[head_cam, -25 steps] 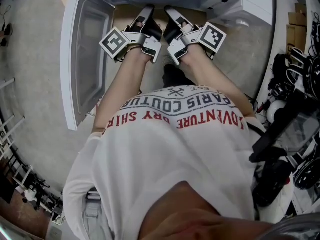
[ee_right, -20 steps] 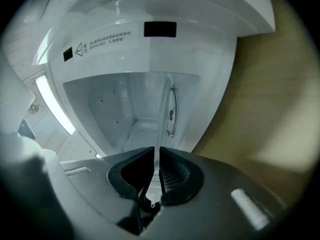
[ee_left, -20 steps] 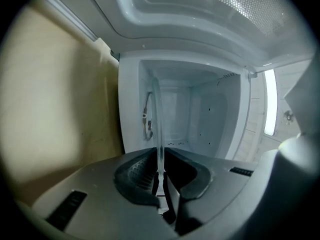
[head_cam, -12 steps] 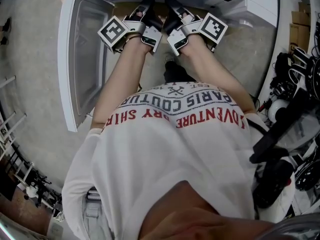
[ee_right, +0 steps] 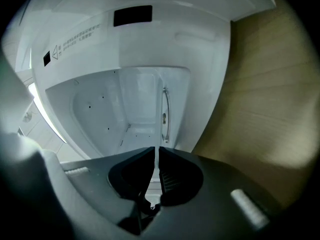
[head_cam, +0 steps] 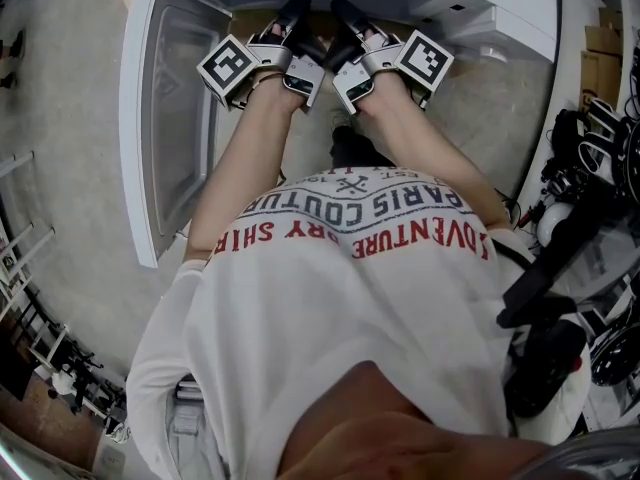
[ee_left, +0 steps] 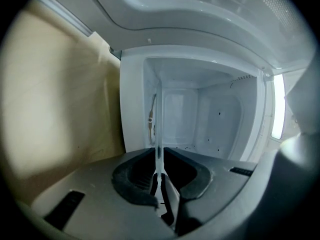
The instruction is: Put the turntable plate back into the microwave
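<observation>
The clear glass turntable plate (ee_left: 158,134) shows edge-on as a thin upright line between the jaws, and in the right gripper view the plate (ee_right: 157,158) looks the same. My left gripper (ee_left: 159,156) is shut on its rim. My right gripper (ee_right: 156,154) is shut on the opposite rim. In the head view the left gripper (head_cam: 295,10) and right gripper (head_cam: 346,12) sit side by side at the mouth of the white microwave (head_cam: 480,3). Its empty white cavity (ee_left: 205,114) lies straight ahead, seen too as the cavity (ee_right: 120,109).
The microwave door (head_cam: 165,108) hangs open at the left. A beige wooden panel (ee_left: 55,94) flanks the oven. Dark cables and equipment (head_cam: 590,228) crowd the right side. Grey floor (head_cam: 70,168) lies to the left. A person's white shirt (head_cam: 350,308) fills the lower head view.
Both grippers have edged a little farther toward the microwave opening, still side by side with the plate between them. The door has not moved.
</observation>
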Demonstrator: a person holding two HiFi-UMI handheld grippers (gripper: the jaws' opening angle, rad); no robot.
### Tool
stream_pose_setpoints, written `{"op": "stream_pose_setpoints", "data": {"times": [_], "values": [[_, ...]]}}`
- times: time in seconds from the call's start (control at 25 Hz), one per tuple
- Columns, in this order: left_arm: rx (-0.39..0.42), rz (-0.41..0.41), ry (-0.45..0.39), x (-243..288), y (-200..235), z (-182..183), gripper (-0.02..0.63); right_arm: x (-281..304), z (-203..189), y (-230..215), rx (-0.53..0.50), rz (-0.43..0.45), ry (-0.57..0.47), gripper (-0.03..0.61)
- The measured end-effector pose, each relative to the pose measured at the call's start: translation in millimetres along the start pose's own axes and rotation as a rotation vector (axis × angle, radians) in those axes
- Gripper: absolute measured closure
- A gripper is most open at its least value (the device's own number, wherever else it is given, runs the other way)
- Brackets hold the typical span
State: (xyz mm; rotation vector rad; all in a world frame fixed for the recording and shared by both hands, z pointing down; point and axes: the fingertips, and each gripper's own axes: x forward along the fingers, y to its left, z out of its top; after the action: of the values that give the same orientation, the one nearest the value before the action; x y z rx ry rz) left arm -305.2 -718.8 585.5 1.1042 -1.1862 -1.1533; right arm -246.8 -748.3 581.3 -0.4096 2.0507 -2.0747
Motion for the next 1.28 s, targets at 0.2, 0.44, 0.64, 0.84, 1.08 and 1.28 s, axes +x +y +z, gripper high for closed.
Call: {"op": "stream_pose_setpoints", "data": {"times": [0.2, 0.44, 0.64, 0.84, 1.08, 1.28], "values": [[-0.014, -0.053, 0.008, -8, -10, -4, 0.569, -1, 6, 5, 0.013, 0.017, -0.047, 0.557], [-0.008, -0.094, 0.039, -8, -12, -12, 0.572, -2, 10, 6, 0.036, 0.011, -0.063, 0.557], [0.023, -0.071, 0.054, -5, -11, -15, 0.615, -4, 10, 8, 0.018, 0.009, -0.069, 0.555], [0.027, -0.055, 0.050, -3, -9, -14, 0.615, -6, 11, 8, 0.010, 0.006, -0.071, 0.555], [0.079, -0.062, 0.059, 8, -22, -9, 0.615, -6, 5, 12, -0.016, 0.008, -0.038, 0.557], [0.065, -0.085, 0.051, 9, -27, -10, 0.615, -7, 5, 8, -0.012, -0.009, -0.028, 0.557]]}}
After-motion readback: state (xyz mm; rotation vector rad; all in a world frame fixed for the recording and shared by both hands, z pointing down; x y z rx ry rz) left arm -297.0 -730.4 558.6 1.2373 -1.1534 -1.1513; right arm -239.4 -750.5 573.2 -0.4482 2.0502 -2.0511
